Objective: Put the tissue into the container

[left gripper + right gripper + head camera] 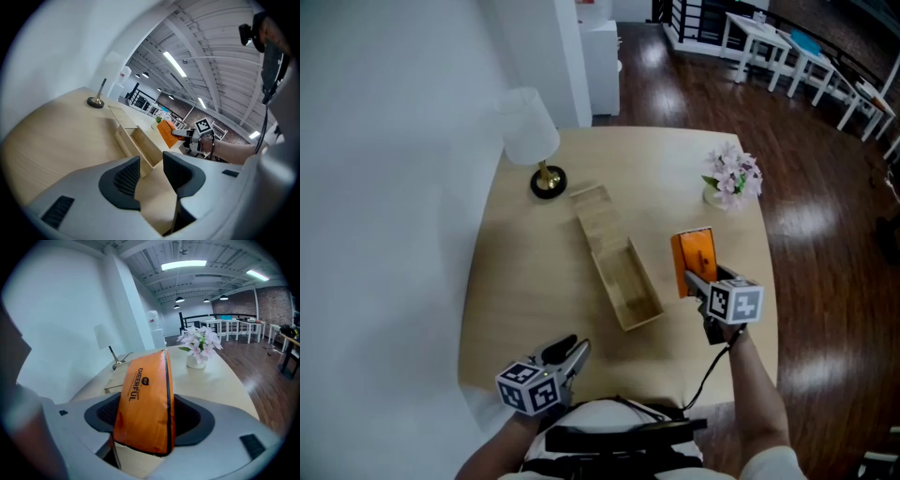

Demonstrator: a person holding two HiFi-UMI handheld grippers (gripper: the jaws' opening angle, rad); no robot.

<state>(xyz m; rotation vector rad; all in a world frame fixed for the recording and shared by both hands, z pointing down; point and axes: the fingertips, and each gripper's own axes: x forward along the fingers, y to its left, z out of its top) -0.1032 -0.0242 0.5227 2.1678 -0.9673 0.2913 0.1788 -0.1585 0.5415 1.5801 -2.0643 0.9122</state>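
An orange tissue pack point(145, 399) stands on end between the jaws of my right gripper point(149, 420), which is shut on it. From the head view the pack point(694, 260) is held above the table just right of the long wooden container point(615, 256), and the right gripper point(697, 281) sits at its near end. The container is an open-topped box point(136, 138) lying diagonally across the table. My left gripper point(570, 354) hovers at the table's near edge, jaws apart with nothing between them point(151, 174).
A white-shaded lamp point(532, 131) on a brass base stands at the table's far left. A small vase of pink flowers point(730, 176) sits at the far right corner. The round-cornered wooden table point(516, 281) borders a white wall on the left; dark floor lies to the right.
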